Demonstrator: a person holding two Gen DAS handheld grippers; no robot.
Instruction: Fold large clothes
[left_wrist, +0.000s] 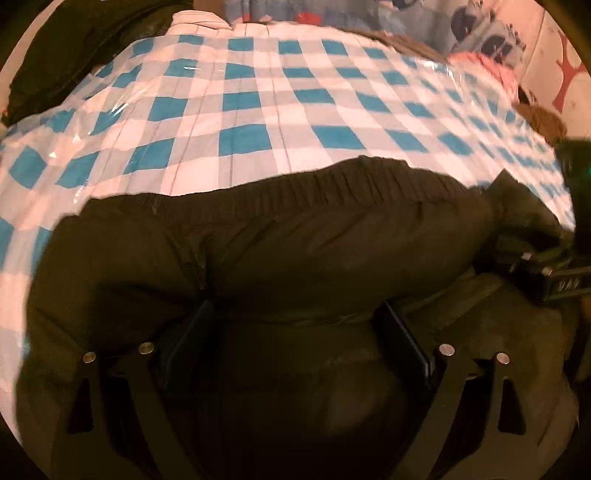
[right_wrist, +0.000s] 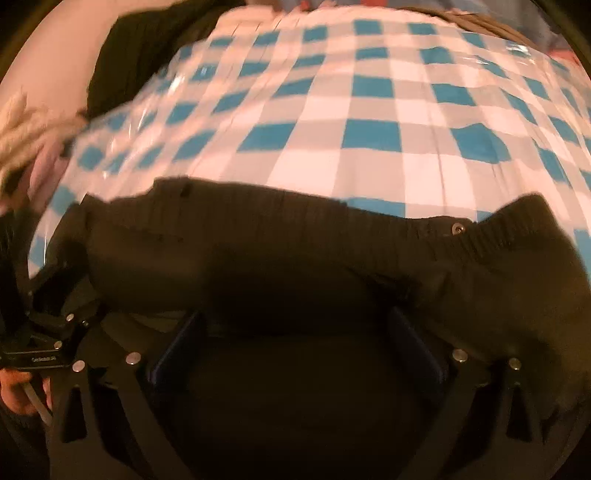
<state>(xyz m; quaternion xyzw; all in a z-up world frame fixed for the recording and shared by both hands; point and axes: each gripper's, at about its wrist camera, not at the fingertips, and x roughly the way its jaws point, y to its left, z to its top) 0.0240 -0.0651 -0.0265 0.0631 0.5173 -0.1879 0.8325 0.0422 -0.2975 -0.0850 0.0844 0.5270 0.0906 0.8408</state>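
**Both grippers spread wide over a dark garment on a checked cloth**

The left gripper (left_wrist: 295, 332) is hanging with its jaws wide apart, and nothing is pinched between its pads; the dark olive garment (left_wrist: 314, 251) is lying directly under and ahead of it. The right gripper (right_wrist: 295, 339) is likewise standing with its jaws wide apart above the same garment (right_wrist: 295, 251), gripping nothing. The garment's ribbed, elasticated band (left_wrist: 332, 181) is running across just beyond the fingers, and a small metal snap (right_wrist: 457, 229) is showing ahead and to the right of the right gripper.

Past the band, a blue-and-white checked cloth (left_wrist: 258, 103) under a clear glossy plastic sheet (left_wrist: 110, 110) is covering the surface and stretching away from both grippers. Another dark garment (left_wrist: 74, 48) is lying at the far left. Far right of the left gripper, a pink item (left_wrist: 487, 70) and a brown one (left_wrist: 543, 122) are sitting at the cloth's edge. A hand (right_wrist: 18, 391) is showing at the lower left of the right wrist view.
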